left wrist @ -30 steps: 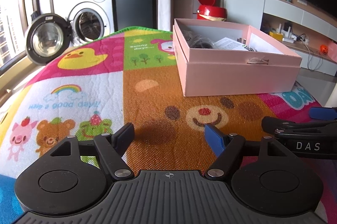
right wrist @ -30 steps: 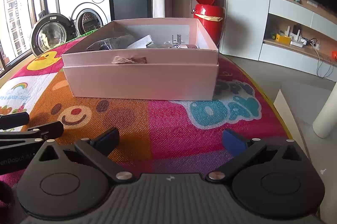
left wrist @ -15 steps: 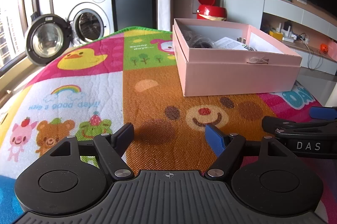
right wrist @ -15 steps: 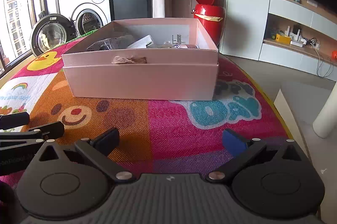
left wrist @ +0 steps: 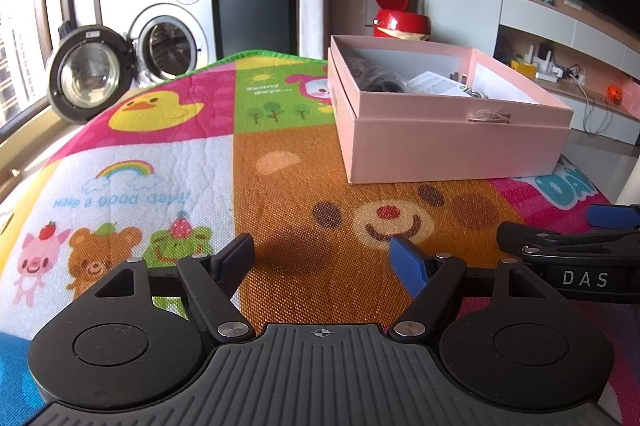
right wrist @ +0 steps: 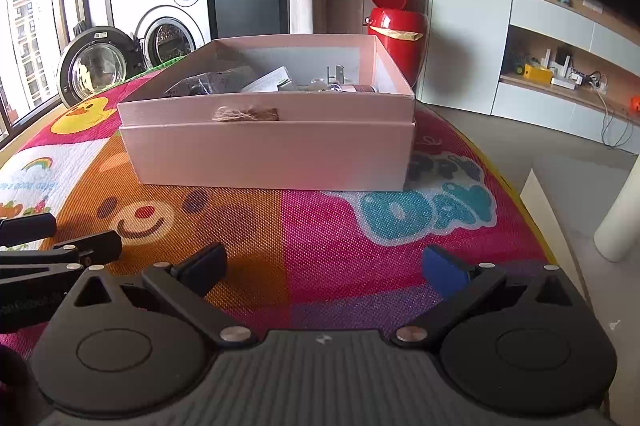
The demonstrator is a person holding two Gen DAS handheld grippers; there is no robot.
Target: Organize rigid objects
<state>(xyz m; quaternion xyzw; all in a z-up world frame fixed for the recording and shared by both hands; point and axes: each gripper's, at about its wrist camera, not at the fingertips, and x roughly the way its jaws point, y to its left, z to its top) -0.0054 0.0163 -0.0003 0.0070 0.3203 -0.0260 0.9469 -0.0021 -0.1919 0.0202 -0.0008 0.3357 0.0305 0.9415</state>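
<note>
Resting low over the colourful cartoon-print play mat (left wrist: 248, 185), both the left claw (left wrist: 322, 254) and right claw (right wrist: 326, 266) are held released and empty, aimed at the open pink cardboard box (right wrist: 272, 153) of small items set ahead, presumably to ready a reach.

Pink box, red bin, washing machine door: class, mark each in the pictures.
pink box (right wrist: 272, 155), right wrist view, front wall.
red bin (right wrist: 398, 41), right wrist view, body.
washing machine door (left wrist: 86, 73), left wrist view, glass centre.
</note>
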